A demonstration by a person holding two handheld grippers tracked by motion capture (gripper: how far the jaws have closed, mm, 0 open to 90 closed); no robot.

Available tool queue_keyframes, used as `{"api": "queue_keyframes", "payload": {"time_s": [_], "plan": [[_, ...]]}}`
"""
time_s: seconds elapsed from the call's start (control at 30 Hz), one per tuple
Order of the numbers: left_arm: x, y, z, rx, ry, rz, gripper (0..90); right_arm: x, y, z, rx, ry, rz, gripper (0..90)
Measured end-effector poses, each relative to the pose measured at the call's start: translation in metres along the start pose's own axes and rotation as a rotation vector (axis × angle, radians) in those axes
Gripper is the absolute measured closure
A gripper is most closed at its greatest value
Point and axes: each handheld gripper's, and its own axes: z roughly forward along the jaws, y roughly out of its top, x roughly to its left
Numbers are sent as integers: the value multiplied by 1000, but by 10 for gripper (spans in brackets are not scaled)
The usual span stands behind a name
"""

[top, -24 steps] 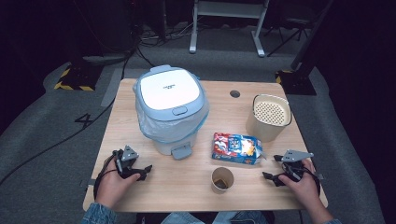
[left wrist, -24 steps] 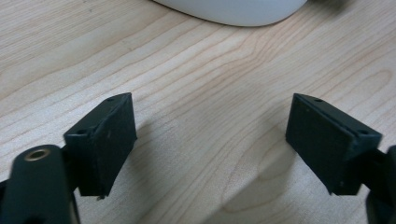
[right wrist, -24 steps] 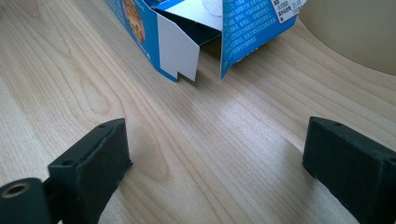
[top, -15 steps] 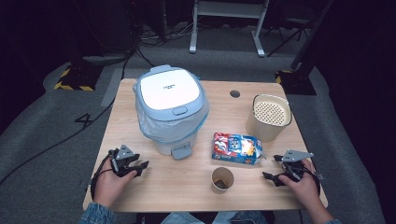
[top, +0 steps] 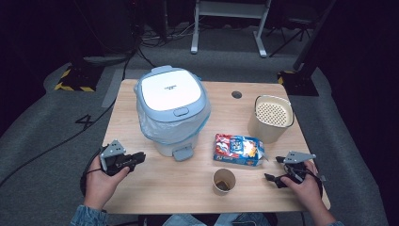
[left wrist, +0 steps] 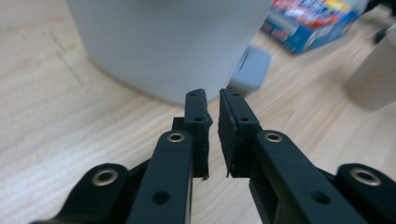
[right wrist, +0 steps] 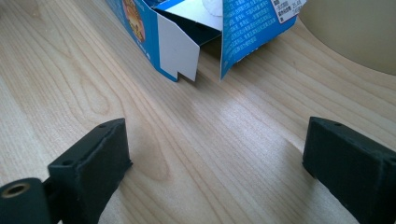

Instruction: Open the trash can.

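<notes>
High view: on a wooden table point(top: 155, 188), an opened blue snack box point(top: 237, 150) lies on its side between a lidded white bin point(top: 171, 113) and a cream canister point(top: 270, 117), just behind a paper cup point(top: 223, 180), with the right gripper point(top: 275, 170) nearest it. The box looks like light, thin cardboard that would crush easily, so I judge its long side walls near the open flap point(right wrist: 180, 51) the safest place to pinch gently. The right gripper's 2 jaws are spread wide and touch nothing, while the left gripper point(left wrist: 212, 100), near the bin's base, has its jaws pressed almost together on nothing.
</notes>
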Motion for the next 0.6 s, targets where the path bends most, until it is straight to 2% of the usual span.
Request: {"api": "queue_keyframes", "payload": {"time_s": [0.03, 0.07, 0.1, 0.13, 0.17, 0.2, 0.23, 0.3, 0.4, 0.43, 0.6], "plan": [[0, 0, 0, 0, 0, 0, 854, 0, 0, 0, 0, 0, 0, 72], [-1, 4, -4, -14, -12, 0, 854, 0, 0, 0, -1, 1, 0, 72], [-2, 12, -9, -34, -26, 7, 890, 0, 0, 0, -1, 1, 1, 72], [-2, 12, -9, -34, -26, 7, 896, 0, 0, 0, -1, 1, 1, 72], [-5, 23, -14, -47, -34, 22, 898, 0, 0, 0, 0, 0, -1, 72], [-5, 23, -14, -47, -34, 22, 899, 0, 0, 0, 0, 0, -1, 72], [-9, 33, -17, -50, -40, 47, 900, 0, 0, 0, -1, 2, 0, 72], [-14, 43, -20, -60, -48, 78, 900, 0, 0, 0, -1, 2, 0, 72], [-19, 53, -21, -70, -59, 92, 900, 0, 0, 0, 0, 0, -1, 72], [-23, 63, -24, -76, -63, 112, 900, 0, 0, 0, -1, 1, 0, 72], [-33, 89, -29, -96, -71, 154, 900, 0, 0, 0, -1, 1, 0, 72]]}}
